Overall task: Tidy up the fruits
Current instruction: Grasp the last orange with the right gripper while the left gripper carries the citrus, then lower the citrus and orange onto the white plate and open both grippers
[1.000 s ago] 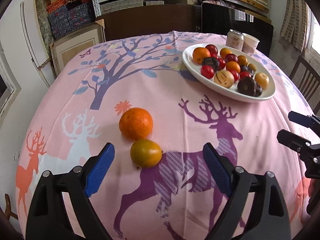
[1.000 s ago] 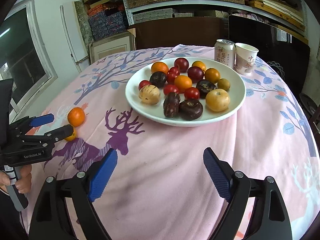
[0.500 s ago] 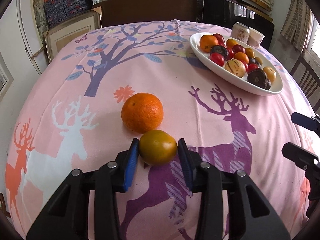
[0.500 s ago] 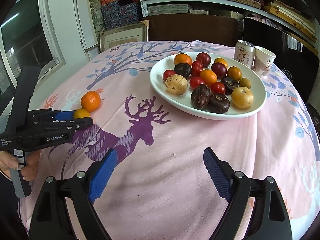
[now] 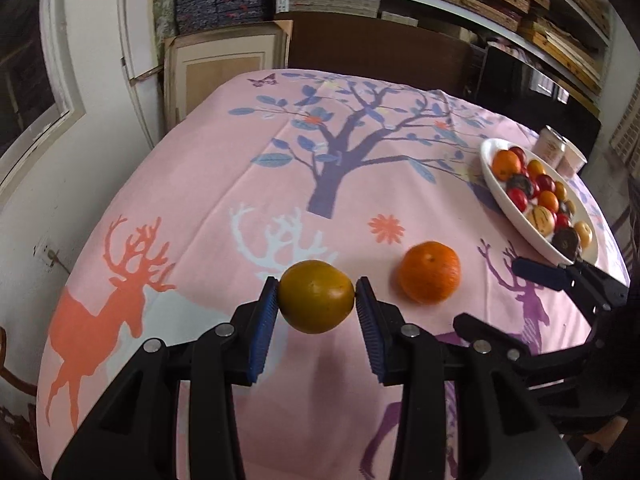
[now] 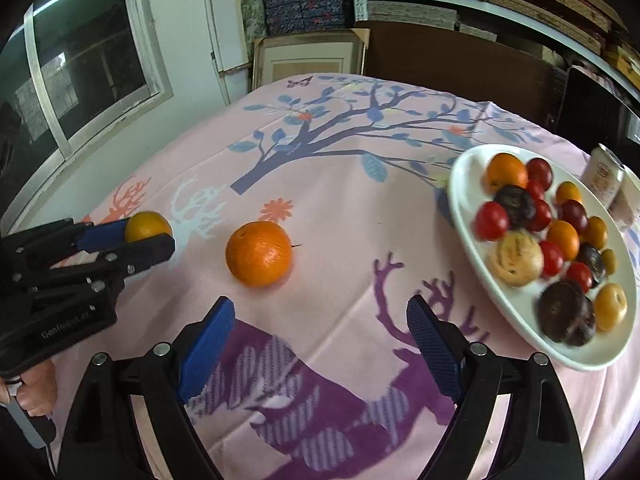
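Two fruits lie outside the plate point(image 6: 464, 184) at this stage: a yellow-green fruit point(image 5: 316, 296) and an orange point(image 6: 259, 253). We hold the yellow-green fruit in the left gripper point(image 5: 316, 300), whose fingers point(image 5: 262, 332) are narrowed onto its two sides. It appears lifted clear of the tabletop point(image 5: 280, 168), above the pale deer print. The orange rests on the cloth, just beside the held fruit and apart from it.

We carry the right gripper point(image 6: 320, 336) with its fingers point(image 6: 206, 340) spread wide and holding nothing. It hovers over the purple deer print, with the orange just ahead of it.

The white plate stands well apart to the right and already bears a mixed load of red, orange, dark and pale fruits. A can point(image 6: 602, 178) and a cup stand behind it.

We judge the task to be mostly complete. Remaining steps, in our estimate: carry the held fruit to the plate, then collect the orange. Free space on the plate shows mainly along its near and left rim.
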`<action>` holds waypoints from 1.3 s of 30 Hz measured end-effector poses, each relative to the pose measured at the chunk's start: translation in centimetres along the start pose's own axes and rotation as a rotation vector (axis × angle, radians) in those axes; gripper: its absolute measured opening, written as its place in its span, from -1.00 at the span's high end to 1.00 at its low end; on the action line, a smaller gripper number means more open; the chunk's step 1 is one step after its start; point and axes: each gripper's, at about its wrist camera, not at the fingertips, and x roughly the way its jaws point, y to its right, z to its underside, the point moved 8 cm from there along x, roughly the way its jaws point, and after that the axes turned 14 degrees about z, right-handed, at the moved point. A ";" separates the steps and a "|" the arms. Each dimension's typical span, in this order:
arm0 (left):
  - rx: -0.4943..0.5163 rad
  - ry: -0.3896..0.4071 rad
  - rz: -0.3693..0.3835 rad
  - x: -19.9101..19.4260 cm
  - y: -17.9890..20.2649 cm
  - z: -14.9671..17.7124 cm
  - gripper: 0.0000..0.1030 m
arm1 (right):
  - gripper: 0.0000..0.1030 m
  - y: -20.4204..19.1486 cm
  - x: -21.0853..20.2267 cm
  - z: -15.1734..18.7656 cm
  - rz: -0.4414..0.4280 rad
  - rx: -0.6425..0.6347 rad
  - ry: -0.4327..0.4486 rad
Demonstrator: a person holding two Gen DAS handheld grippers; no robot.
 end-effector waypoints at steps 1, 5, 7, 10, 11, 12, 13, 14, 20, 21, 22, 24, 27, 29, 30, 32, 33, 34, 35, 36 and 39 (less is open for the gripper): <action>-0.017 0.007 -0.016 -0.1 -0.7 -0.1 0.25 | -0.72 -0.9 0.4 -0.3 -0.005 -0.023 -0.004; -0.014 0.005 -0.016 0.1 -0.9 -0.2 0.25 | -0.71 -3.6 2.1 -1.4 -0.015 -0.095 -0.011; 0.005 0.000 -0.012 0.2 -0.5 0.0 0.25 | -0.51 -4.5 3.3 -1.7 -0.022 -0.112 -0.031; 0.014 -0.006 -0.005 0.5 -0.3 0.2 0.25 | 0.12 -5.1 3.9 -2.1 -0.005 -0.136 -0.038; 0.019 -0.006 -0.005 0.6 -0.2 0.2 0.25 | 0.12 -5.2 3.8 -2.1 -0.018 -0.134 -0.046; 0.027 -0.005 -0.007 0.6 0.0 0.3 0.25 | 0.13 -5.0 3.5 -2.0 -0.037 -0.121 -0.046; 0.036 -0.002 -0.008 0.5 0.3 0.3 0.25 | 0.13 -4.4 3.0 -1.9 -0.036 -0.099 -0.037; 0.048 -0.001 -0.007 0.6 0.6 0.3 0.25 | 0.12 -3.5 2.5 -1.7 -0.026 -0.078 -0.029; 0.110 -0.012 -0.007 0.7 3.5 0.9 0.25 | 0.12 4.1 -1.7 1.0 0.008 0.037 0.015; 0.126 -0.013 -0.004 0.6 4.3 0.9 0.25 | 0.12 5.5 -2.4 1.6 0.023 0.055 0.022; 0.142 -0.013 -0.002 0.4 5.1 1.0 0.25 | 0.12 6.7 -2.9 2.0 0.034 0.068 0.026; 0.168 -0.016 0.003 0.2 6.8 1.0 0.25 | 0.11 9.2 -3.8 3.0 0.052 0.098 0.028; 0.214 -0.014 0.033 -0.2 10.2 0.5 0.25 | 0.11 12.5 -4.9 3.9 0.082 0.143 0.045; 0.243 -0.019 0.075 -0.2 12.9 0.0 0.25 | 0.11 14.1 -5.5 4.2 0.085 0.166 0.060; 0.254 -0.020 0.099 -0.2 14.4 -0.3 0.25 | 0.11 14.6 -5.7 4.2 0.088 0.175 0.068; 0.285 -0.016 0.138 0.2 17.5 -1.2 0.25 | 0.11 15.8 -6.1 4.2 0.096 0.188 0.082; 0.308 -0.013 0.156 0.6 19.1 -1.7 0.25 | 0.11 16.3 -6.2 4.1 0.100 0.192 0.088; 0.331 -0.014 0.172 1.2 20.6 -2.3 0.25 | 0.11 16.7 -6.2 3.8 0.104 0.193 0.091; 0.340 -0.021 0.177 1.9 21.8 -2.7 0.25 | 0.11 17.2 -6.1 3.6 0.111 0.193 0.091; 0.338 -0.029 0.187 2.7 22.8 -3.2 0.25 | 0.11 17.7 -6.0 3.4 0.119 0.195 0.093; 0.319 -0.061 0.234 5.3 25.2 -4.2 0.25 | 0.11 18.9 -5.8 2.7 0.130 0.198 0.105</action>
